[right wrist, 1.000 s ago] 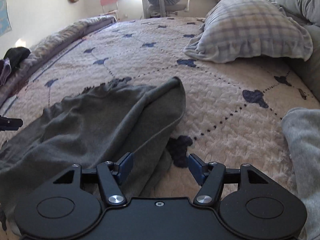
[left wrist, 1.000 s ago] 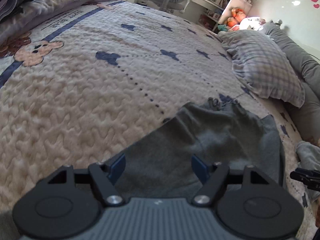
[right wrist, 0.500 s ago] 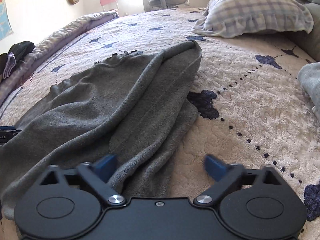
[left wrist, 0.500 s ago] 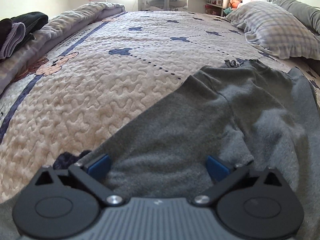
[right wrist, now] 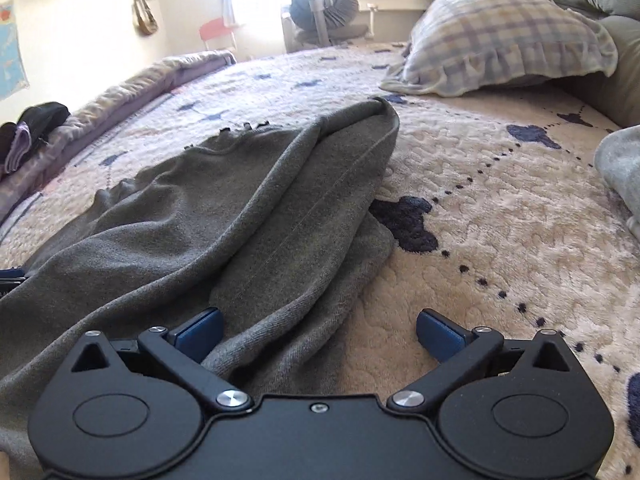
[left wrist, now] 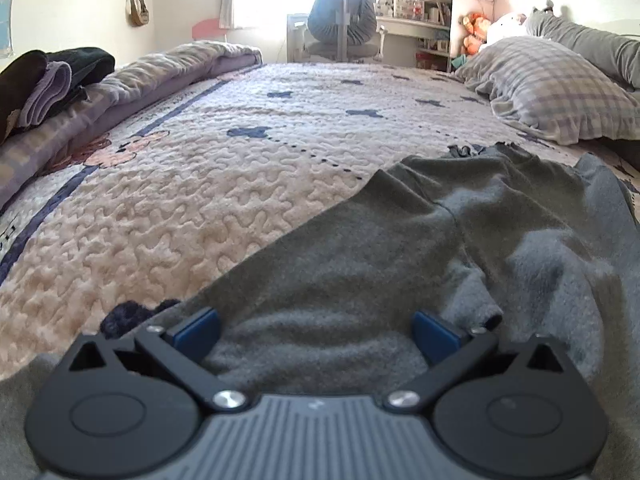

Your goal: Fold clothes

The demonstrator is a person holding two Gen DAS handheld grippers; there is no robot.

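Observation:
A grey knit garment (left wrist: 420, 248) lies rumpled on the quilted bed; it also shows in the right wrist view (right wrist: 240, 216), with a folded ridge running toward its far end. My left gripper (left wrist: 316, 330) is open, low over the garment's near part, with cloth lying between the blue pads (left wrist: 196, 330). My right gripper (right wrist: 318, 332) is open at the garment's near right edge, cloth by its left pad (right wrist: 200, 330) and bare quilt by its right pad. The left gripper's tip shows at the left edge of the right wrist view (right wrist: 10, 274).
A plaid pillow (left wrist: 556, 88) lies at the far right, also in the right wrist view (right wrist: 504, 36). A rolled blanket (left wrist: 160, 76) with dark folded clothes (left wrist: 44, 80) runs along the left. Another grey garment (right wrist: 622, 168) lies at the right. A desk chair (left wrist: 342, 20) stands beyond the bed.
Both grippers have dropped lower and tilted level toward the garment, and their jaws have opened wider. The garment now lies between the pads of each.

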